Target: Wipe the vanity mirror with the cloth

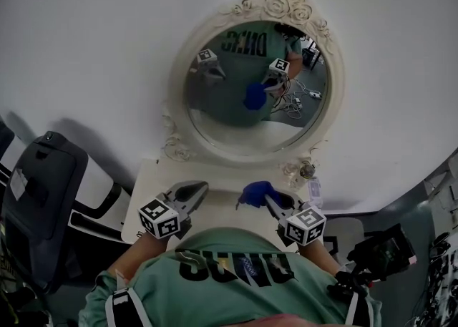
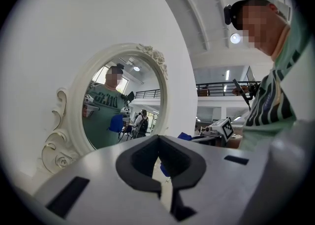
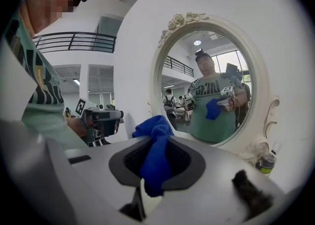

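Head view: the person stood at a white vanity top (image 1: 152,184) with both forearms drawn in close to the body. Both tools pointed forward toward the oval vanity mirror (image 1: 229,107), which stood upright against the wall in a cream frame carved with roses. The left gripper (image 1: 192,191) hovered over the top, apart from the glass. The right gripper (image 1: 270,200) sat level beside it with a blue cloth (image 1: 255,193) bunched at its tip. Neither tool touched the mirror.

Left gripper view: the left gripper (image 2: 158,143) had its jaws brought together with nothing between them. The mirror (image 2: 123,106) stood ahead and to its left.

Right gripper view: the right gripper (image 3: 156,143) had its jaws clamped on the cloth (image 3: 155,157). One fold stuck up past the tips and a tail hung below. The mirror (image 3: 211,86) faced it, well apart.

The cloth looked soft, light and limp, so I judged that the wad ahead of the tips should meet the glass, not the hard jaws. The glass looked fragile and free-standing, so light pressure seemed wise.
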The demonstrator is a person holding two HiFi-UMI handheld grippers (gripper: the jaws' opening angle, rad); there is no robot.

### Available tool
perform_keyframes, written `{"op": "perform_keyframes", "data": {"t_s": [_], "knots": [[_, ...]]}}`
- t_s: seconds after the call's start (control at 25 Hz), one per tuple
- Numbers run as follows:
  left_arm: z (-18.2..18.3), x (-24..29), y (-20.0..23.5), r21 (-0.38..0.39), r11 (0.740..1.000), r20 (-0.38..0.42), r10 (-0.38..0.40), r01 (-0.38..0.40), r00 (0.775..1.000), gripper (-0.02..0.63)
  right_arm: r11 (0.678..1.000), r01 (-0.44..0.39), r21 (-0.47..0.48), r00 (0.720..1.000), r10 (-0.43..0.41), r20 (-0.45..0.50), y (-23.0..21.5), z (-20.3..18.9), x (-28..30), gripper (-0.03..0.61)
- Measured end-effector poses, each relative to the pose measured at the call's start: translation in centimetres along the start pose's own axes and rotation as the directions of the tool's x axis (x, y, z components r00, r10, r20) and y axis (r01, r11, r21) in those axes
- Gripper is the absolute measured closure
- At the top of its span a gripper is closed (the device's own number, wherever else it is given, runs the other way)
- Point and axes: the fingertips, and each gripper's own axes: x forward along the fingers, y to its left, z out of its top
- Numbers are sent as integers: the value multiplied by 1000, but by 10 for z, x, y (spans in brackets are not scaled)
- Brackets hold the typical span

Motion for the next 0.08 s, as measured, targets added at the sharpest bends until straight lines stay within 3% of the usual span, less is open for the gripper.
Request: {"op": "perform_keyframes", "data": {"t_s": [0.08], "knots": [[0, 4, 3, -1, 1000, -3, -5, 5, 1000, 604, 1000, 2, 2, 1000, -2, 4, -3, 1, 1, 525]]}}
